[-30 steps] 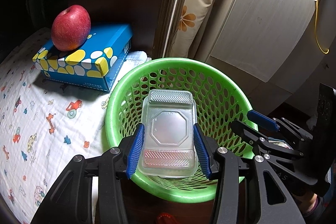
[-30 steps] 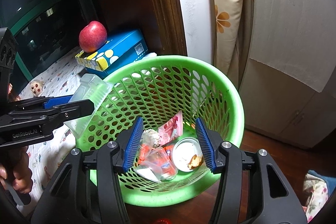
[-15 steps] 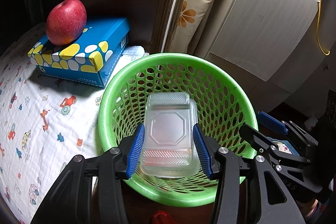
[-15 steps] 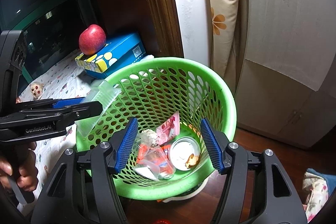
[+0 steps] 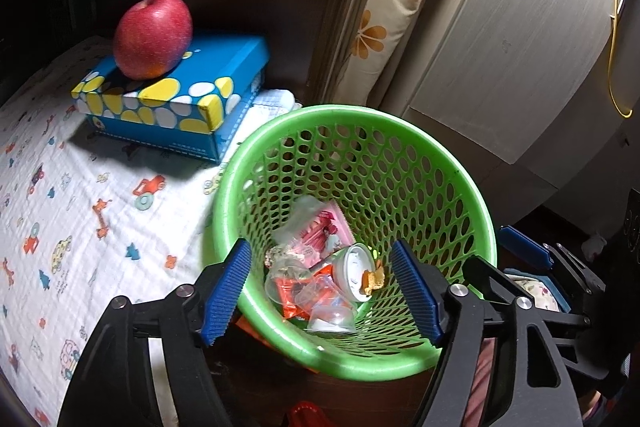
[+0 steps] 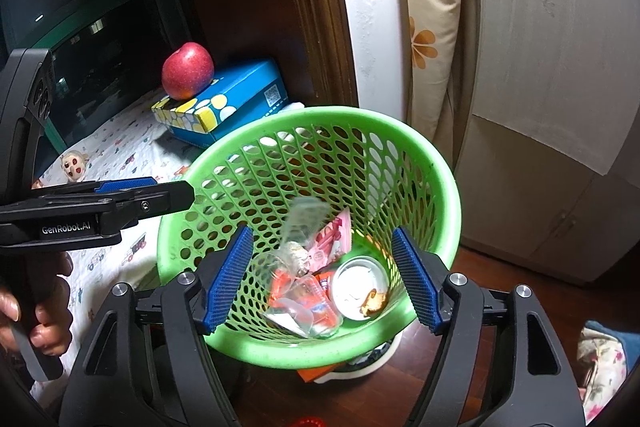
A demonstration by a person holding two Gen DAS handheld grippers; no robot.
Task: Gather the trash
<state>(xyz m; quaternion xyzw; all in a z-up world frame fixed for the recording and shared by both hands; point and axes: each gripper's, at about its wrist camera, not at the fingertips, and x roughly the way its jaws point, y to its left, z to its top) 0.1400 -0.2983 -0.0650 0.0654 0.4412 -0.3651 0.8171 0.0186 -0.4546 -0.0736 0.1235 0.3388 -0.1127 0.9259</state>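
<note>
The clear plastic food container (image 6: pixel 305 217) that our left tongs (image 5: pixel 320 287) clamped before now falls, blurred, into the green perforated plastic basket (image 5: pixel 360 131). Both left and right tongs (image 6: pixel 322 277) are opening, empty; the trash below is hard to distinguish.

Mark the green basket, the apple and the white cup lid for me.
green basket (image 5: pixel 360 119): left wrist view, far rim.
apple (image 5: pixel 152 35): left wrist view, middle of its red skin.
white cup lid (image 6: pixel 358 287): right wrist view, lid's centre.

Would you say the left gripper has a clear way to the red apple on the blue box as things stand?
Probably yes. The apple sits uncovered on top of the blue box, nothing stands between, and the left gripper, over the green basket, has nothing between its opening jaws.
</note>
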